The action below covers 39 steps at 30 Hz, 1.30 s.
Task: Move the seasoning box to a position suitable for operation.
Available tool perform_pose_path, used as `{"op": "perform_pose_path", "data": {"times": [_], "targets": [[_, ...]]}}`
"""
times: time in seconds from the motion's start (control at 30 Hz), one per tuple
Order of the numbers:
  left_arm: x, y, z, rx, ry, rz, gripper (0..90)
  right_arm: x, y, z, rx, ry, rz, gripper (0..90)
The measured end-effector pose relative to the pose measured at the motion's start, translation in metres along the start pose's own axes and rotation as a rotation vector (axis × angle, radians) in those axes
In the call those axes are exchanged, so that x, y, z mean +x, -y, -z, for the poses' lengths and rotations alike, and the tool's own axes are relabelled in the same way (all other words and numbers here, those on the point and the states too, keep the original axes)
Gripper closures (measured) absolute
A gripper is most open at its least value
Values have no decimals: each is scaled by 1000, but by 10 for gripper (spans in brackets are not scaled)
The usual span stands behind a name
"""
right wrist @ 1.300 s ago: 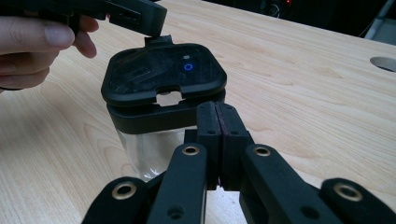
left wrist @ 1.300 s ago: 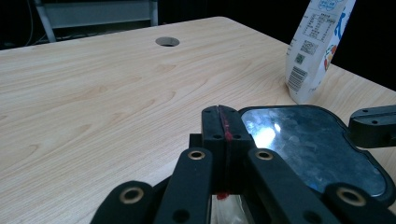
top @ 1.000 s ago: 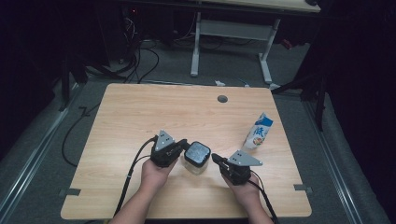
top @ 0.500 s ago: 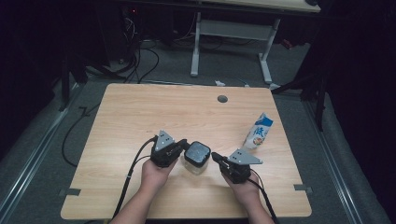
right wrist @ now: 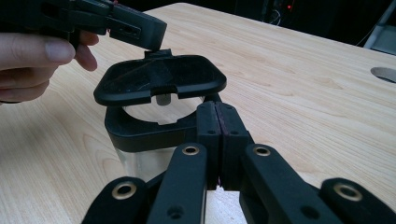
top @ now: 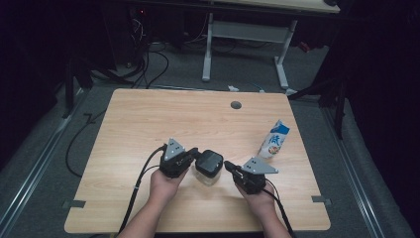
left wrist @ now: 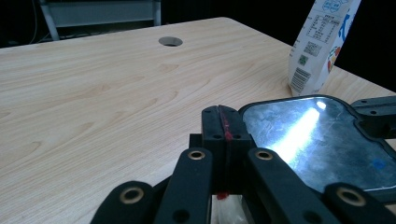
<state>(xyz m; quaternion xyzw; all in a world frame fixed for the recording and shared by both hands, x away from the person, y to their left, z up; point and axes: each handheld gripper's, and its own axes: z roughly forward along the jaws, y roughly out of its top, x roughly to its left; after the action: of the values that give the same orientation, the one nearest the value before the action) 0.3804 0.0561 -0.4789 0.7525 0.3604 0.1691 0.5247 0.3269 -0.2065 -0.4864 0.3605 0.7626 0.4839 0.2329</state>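
Note:
A clear container [top: 204,178] with a black collar [right wrist: 140,133] stands near the table's front edge. Its black lid [top: 209,162] [right wrist: 159,79] sits tilted up above the collar, and its glossy top [left wrist: 317,140] reflects a light. My left gripper [top: 194,157] [left wrist: 223,126] is shut at the lid's left edge, on a small tab [right wrist: 154,53]. From the right, my right gripper [top: 228,165] [right wrist: 217,121] has its jaws pressed together against the collar. A hand [right wrist: 32,60] holds the left gripper [right wrist: 140,30].
A blue and white carton [top: 274,140] [left wrist: 320,44] stands upright at the table's right, beyond the right gripper. A round cable hole [top: 236,105] [left wrist: 170,41] lies at the back of the wooden table [top: 148,124]. Cables trail off the front edge.

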Motion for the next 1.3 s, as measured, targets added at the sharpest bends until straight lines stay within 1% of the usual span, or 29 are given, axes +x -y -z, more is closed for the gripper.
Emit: {"op": "perform_pose_path", "data": {"times": [0.3, 0.6, 0.63, 0.7, 0.73, 0.8, 0.87, 0.93, 1.0, 1.07, 1.17, 1.23, 1.3], "targets": [[1, 1, 0, 2, -6, 6, 900, 0, -4, -3, -10, -11, 8, 892], [0, 0, 0, 10, -11, -3, 900, 1, -8, -8, -20, -24, 17, 893], [0, 0, 0, 11, -10, -3, 900, 2, -9, -9, -21, -32, 19, 893], [0, -1, 1, 14, -17, -9, 900, 3, -10, -10, -26, -31, 25, 900], [0, -1, 3, 11, -24, -9, 900, 4, -11, -10, -24, -34, 28, 900], [2, -1, 10, -4, -24, 2, 900, 5, -12, -10, -31, -37, 41, 900], [2, 2, 20, -7, -35, -6, 900, 5, -13, -10, -30, -41, 42, 900], [3, 9, 29, -3, -35, 8, 900, 5, -13, -11, -33, -42, 42, 900], [2, 18, 38, -1, -30, 29, 900, 5, -14, -12, -33, -46, 43, 900], [-2, 27, 43, 11, -26, 38, 900, 5, -14, -13, -29, -47, 41, 900], [-11, 36, 46, 29, -13, 33, 899, 6, -14, -13, -29, -45, 42, 900], [-19, 38, 46, 31, 6, 21, 893, 6, -14, -13, -28, -45, 40, 900], [-28, 36, 45, 28, 31, 16, 887, 6, -14, -13, -32, -47, 36, 900]]}}
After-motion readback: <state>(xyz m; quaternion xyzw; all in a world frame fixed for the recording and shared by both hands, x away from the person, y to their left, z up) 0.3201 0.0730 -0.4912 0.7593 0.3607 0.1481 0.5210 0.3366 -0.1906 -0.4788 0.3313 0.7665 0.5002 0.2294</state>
